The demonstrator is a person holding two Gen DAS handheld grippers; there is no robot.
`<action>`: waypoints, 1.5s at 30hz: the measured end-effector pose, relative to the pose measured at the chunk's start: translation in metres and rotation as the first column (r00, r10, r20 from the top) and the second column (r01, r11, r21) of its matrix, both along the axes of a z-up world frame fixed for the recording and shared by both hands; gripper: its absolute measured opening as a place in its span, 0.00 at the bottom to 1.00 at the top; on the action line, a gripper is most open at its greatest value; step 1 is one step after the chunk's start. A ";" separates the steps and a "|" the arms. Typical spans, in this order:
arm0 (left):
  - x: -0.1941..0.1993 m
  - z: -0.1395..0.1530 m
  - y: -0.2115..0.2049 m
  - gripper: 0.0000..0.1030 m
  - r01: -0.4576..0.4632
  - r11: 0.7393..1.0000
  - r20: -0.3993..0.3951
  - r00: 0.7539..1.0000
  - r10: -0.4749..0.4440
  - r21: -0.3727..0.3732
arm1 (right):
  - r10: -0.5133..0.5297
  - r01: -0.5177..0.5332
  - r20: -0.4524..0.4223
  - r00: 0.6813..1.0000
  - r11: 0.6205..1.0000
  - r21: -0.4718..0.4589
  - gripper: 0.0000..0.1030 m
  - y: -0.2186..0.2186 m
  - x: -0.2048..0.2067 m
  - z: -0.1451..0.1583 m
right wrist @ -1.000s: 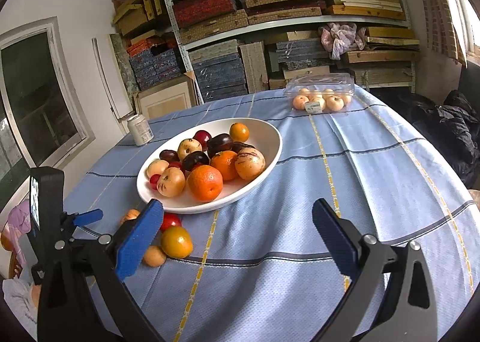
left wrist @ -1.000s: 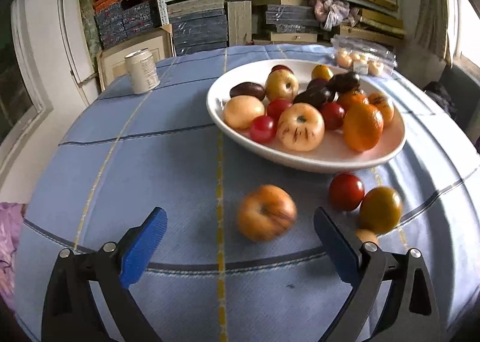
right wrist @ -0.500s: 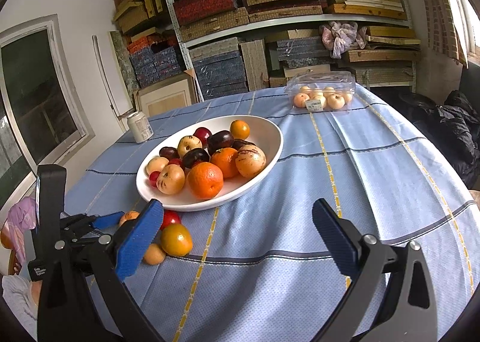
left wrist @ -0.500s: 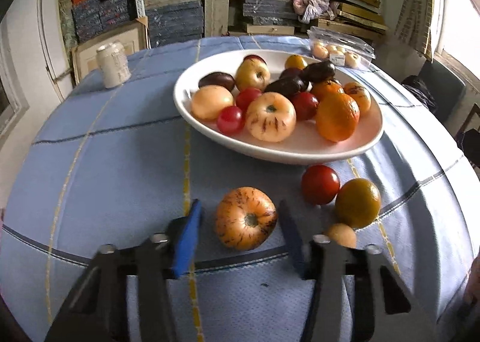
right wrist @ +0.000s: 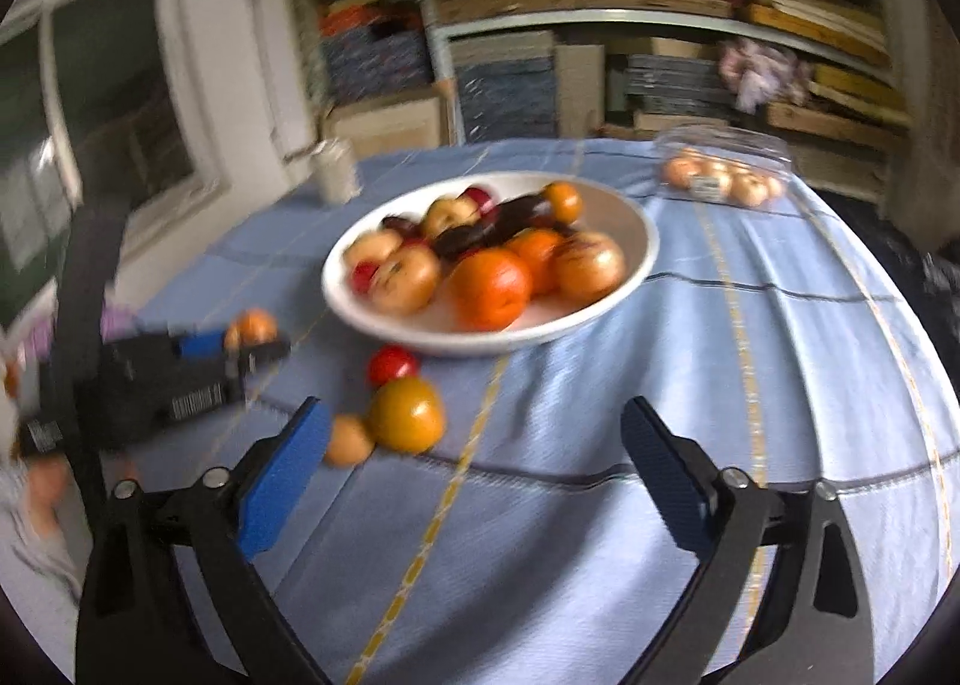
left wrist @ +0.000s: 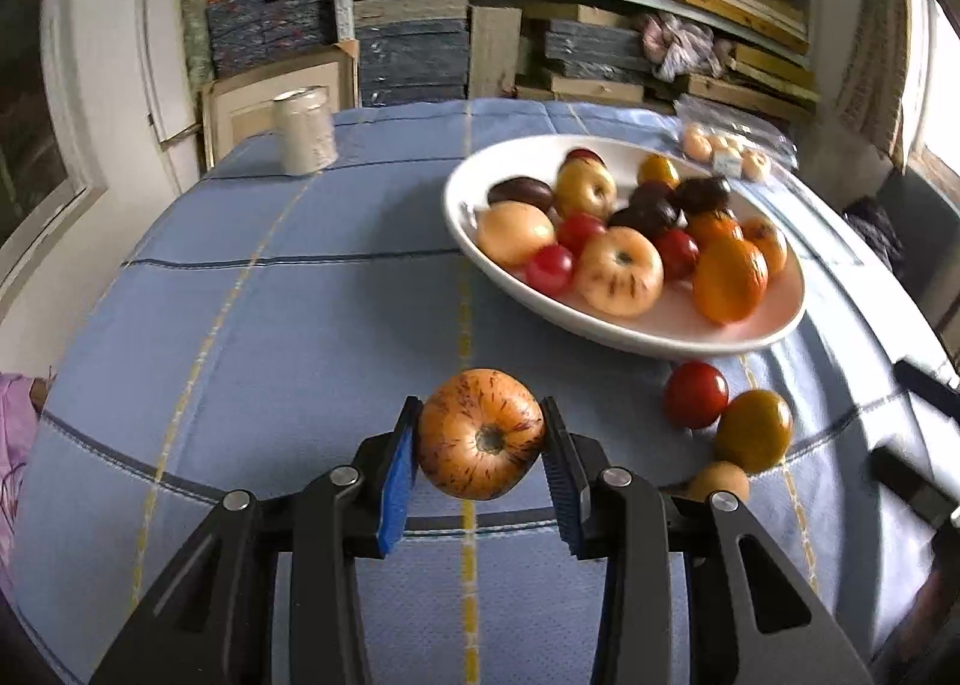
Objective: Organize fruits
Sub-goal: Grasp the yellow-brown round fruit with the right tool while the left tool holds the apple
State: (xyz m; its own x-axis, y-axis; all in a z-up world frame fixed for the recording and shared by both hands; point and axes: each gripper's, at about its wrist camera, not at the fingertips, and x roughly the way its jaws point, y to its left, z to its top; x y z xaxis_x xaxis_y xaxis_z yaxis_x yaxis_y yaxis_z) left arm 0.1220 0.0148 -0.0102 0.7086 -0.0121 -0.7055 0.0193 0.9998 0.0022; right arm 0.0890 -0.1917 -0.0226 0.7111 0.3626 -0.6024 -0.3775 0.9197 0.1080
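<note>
Left wrist view: the left gripper (left wrist: pixel 480 445), wide apart a second earlier, was closing, its pads now pinching the streaked apple (left wrist: pixel 480 434) above the cloth (left wrist: pixel 270 325). The white bowl (left wrist: pixel 600 325) held mixed fruit.

Right wrist view: blurred where it had been sharp. The right gripper (right wrist: pixel 474 472) was spread but closing, nothing between; the apple (right wrist: pixel 252 326) was half hidden.

A streaked orange apple (left wrist: pixel 480 433) sits pinched between blue pads; a red tomato (left wrist: pixel 695 394), yellow-green fruit (left wrist: pixel 753 430) and small apricot (left wrist: pixel 718 482) lie beside the heaped white bowl (left wrist: pixel 600 325).
</note>
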 end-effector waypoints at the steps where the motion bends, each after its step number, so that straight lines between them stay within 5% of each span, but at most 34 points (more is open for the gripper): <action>1: -0.001 0.001 0.001 0.38 0.000 1.000 0.002 1.000 0.000 -0.008 | 0.010 -0.010 -0.008 1.000 1.000 -0.018 0.82 0.005 0.001 -0.003; 12: -0.011 0.007 -0.010 0.38 0.028 0.999 0.043 0.999 -0.030 0.039 | 0.008 0.000 -0.143 0.990 0.998 0.057 0.71 0.016 0.030 -0.018; 45: -0.016 0.009 -0.010 0.38 0.002 0.997 0.065 0.998 -0.007 0.078 | 0.010 0.001 -0.181 0.983 0.998 0.064 0.70 0.021 0.044 -0.025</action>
